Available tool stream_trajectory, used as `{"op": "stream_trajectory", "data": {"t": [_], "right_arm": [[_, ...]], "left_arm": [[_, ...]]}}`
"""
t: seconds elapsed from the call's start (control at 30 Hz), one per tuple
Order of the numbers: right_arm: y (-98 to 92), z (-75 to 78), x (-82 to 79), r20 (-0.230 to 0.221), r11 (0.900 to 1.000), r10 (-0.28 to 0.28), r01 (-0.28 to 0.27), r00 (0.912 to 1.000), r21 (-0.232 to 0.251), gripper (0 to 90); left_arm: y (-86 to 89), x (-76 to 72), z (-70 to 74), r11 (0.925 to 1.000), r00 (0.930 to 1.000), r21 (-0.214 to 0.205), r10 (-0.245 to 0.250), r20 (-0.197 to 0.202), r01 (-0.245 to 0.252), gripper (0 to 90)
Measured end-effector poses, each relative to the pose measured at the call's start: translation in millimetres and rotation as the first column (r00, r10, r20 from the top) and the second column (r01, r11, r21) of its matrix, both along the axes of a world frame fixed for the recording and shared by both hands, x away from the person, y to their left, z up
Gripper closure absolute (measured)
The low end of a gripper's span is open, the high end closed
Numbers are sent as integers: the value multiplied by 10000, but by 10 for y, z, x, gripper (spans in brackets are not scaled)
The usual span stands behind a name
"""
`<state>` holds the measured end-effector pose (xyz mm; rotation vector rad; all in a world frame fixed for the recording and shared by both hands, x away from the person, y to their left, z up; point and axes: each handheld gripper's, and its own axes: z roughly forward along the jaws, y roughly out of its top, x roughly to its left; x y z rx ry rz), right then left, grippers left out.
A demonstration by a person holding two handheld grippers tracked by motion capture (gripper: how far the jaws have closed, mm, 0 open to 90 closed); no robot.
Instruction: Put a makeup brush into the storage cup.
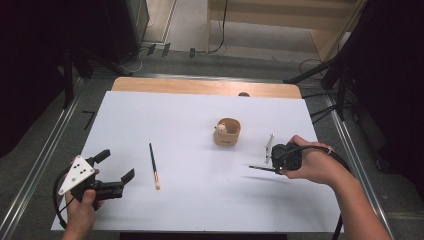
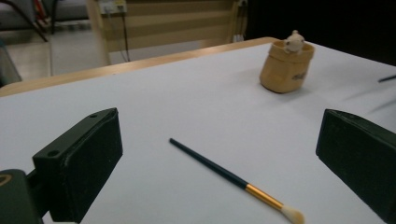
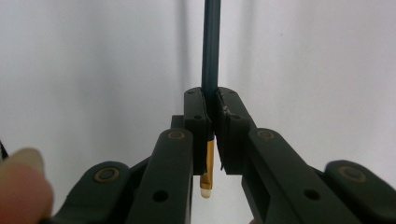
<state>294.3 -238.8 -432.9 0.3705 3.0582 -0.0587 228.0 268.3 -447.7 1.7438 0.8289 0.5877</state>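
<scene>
Right gripper [image 1: 276, 159], just right of wooden holder [image 1: 227, 132], clenches dark-handled brush [image 3: 209, 60] near gold ferrule; handle points out left, above white sheet [image 1: 200, 210]. Likely step: carry brush to holder. To do it well: tip handle upright over rim, keep clamp firm at ferrule, avoid small figure [image 2: 294, 41] inside. Left gripper [image 1: 113, 171], well left of holder, jaws spread, empty. Second brush [image 1: 154, 165] lies flat on sheet between left gripper and holder.

left gripper [image 2: 219, 158]: jaws wide apart, nothing between the pads
brush [image 2: 233, 179]: dark handle, gold ferrule, pale bristles, flat on white worktop [image 2: 196, 107]
holder [image 2: 286, 66]: tan cup, small figure inside, maybe a bear
far right: thin dark tip, blurred
</scene>
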Motion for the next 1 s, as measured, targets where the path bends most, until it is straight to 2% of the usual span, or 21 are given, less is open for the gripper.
{"op": "stream_trajectory", "data": {"t": [0.07,0.17,0.3,0.4,0.6,0.8,1.0], "right_arm": [[30,54,7,-43,10000,71,-71,10000,47,848],[86,128,22,-6,9999,168,-168,9999,29,848],[171,239,54,39,9997,240,-240,9997,40,848],[254,339,104,73,9990,435,-435,9990,56,848],[353,439,173,144,9986,506,-508,9986,128,847],[480,561,295,150,9978,649,-651,9978,140,847],[566,620,389,73,9973,705,-707,9975,217,848]], "left_arm": [[-63,18,17,9992,9995,-273,-309,-63,307,15],[-163,66,41,9974,9979,-361,-634,-96,630,16],[-296,141,73,9947,9947,-166,-1015,-162,1012,44],[-385,195,113,9914,9917,-294,-1280,-106,1276,44],[-566,334,149,9848,9851,-301,-1715,-78,1712,46],[-779,481,150,9725,9727,-253,-2318,-84,2315,51],[-987,628,152,9598,9599,-239,-2801,-123,2797,68]]}}
